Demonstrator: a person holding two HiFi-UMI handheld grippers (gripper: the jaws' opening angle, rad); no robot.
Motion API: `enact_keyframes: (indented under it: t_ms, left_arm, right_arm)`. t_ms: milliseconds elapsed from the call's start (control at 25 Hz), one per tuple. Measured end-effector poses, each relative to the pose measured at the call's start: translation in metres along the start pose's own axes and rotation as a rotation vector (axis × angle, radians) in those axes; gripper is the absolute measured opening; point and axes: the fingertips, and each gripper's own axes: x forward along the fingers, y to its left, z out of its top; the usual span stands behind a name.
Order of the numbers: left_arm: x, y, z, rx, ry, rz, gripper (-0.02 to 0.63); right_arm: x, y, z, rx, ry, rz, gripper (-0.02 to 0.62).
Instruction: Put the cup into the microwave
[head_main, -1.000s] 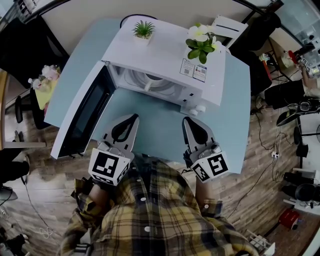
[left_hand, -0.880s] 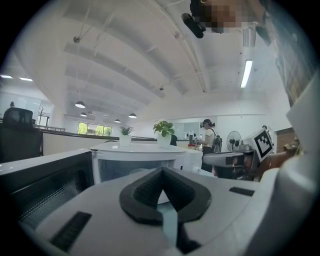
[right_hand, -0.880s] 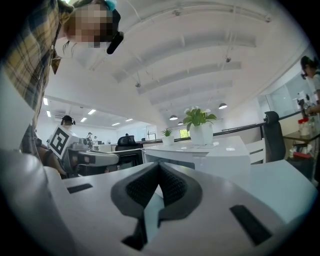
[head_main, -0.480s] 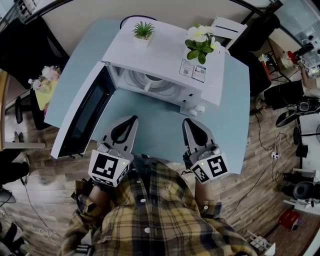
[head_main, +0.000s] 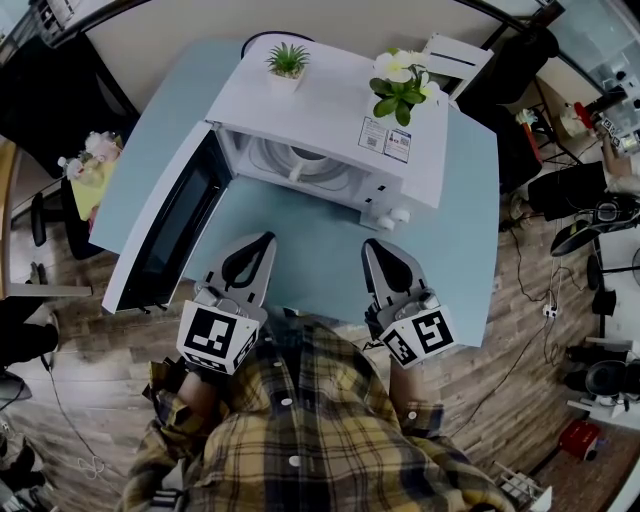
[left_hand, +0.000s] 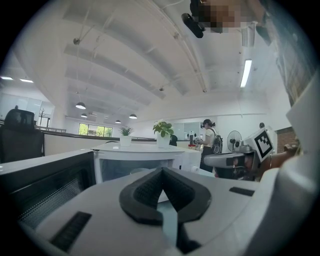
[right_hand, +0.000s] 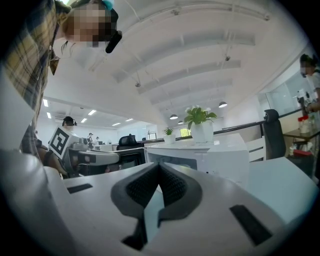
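A white microwave (head_main: 330, 110) stands on the light blue table (head_main: 300, 255), its door (head_main: 170, 225) swung open to the left. Inside, on the round turntable, stands a small white cup (head_main: 296, 172), only partly visible under the roof. Both grippers hover side by side over the table in front of the opening, pointing at it. My left gripper (head_main: 264, 240) is shut and holds nothing; its pads meet at the tip (left_hand: 162, 172). My right gripper (head_main: 371, 246) is likewise shut and empty (right_hand: 159, 167). The microwave (left_hand: 132, 162) fills the view ahead of both (right_hand: 200, 155).
A small green potted plant (head_main: 287, 58) and a white-flowered plant (head_main: 402, 85) sit on top of the microwave. The open door juts toward the table's left front corner. Office chairs, cables and clutter surround the table on the wooden floor. A person stands in the far background (left_hand: 209, 142).
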Motion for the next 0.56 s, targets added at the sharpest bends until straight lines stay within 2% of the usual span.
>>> enact_keyframes:
  t_ms: [560]
  left_arm:
    - [-0.011,-0.002,-0.004,0.001,0.003,0.0,-0.009]
  right_arm:
    - [-0.007,0.009,-0.008,0.03,0.003,-0.005,0.002]
